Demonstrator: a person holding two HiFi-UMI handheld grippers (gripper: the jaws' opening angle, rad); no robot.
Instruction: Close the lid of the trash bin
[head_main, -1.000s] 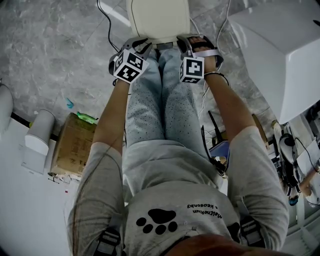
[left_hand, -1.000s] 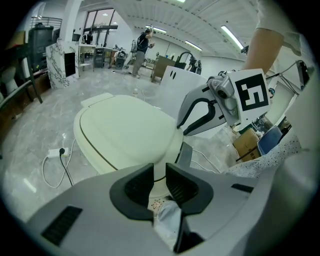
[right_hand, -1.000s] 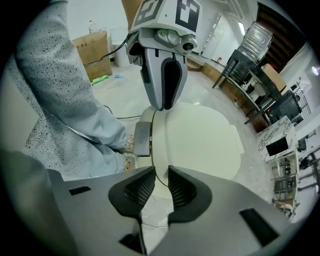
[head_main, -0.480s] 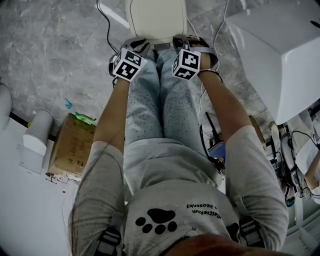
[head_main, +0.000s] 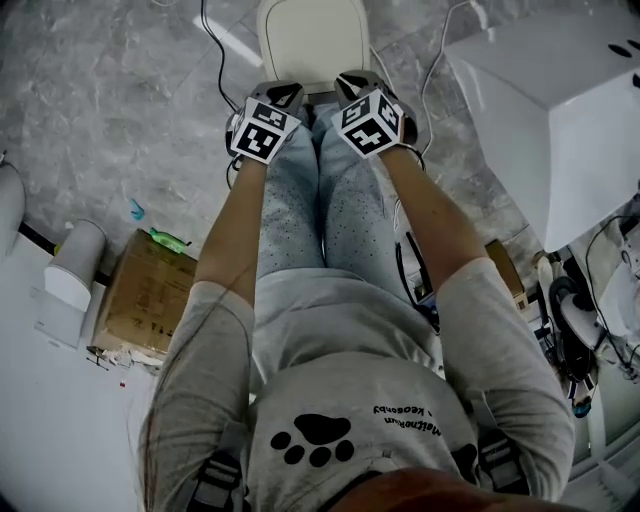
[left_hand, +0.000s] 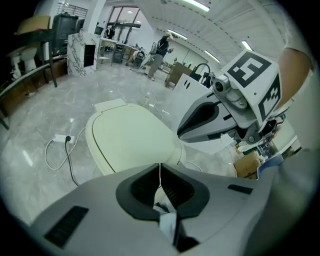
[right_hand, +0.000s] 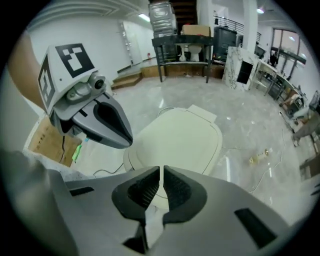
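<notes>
Cream plastic, smooth and faintly glossy, the lid (head_main: 310, 40) of the trash bin now lies flat over the bin's mouth on the floor just ahead of the person's knees, a rounded rectangle with soft corners and a thin dark seam running around its rim. Compared with a second ago, both tools have lifted off it and drawn back toward the person: the left gripper (head_main: 283, 93) has its jaws pressed together with nothing between them, and the right gripper (head_main: 352, 82) has rolled about its own axis while its jaws have just been closing, so that only a hairline slit remains between the ribbed black pads, also with nothing between them. Both hang above the near edge of the lid without touching it. Judging by the level lid and the withdrawn tools, the closing looks done, and little seems left beyond pulling clear. Each gripper's shell is matte grey, and each carries a white cube with black square markers. Grey veined marble floor (head_main: 120, 120) spreads around the bin, polished enough to throw back the ceiling lights; a thin black cable (head_main: 215, 50) curls across it beside the bin. A brown cardboard box (head_main: 150, 290), flat-topped, sits well to the left, and the person's legs are in pale speckled denim (head_main: 310, 210).
</notes>
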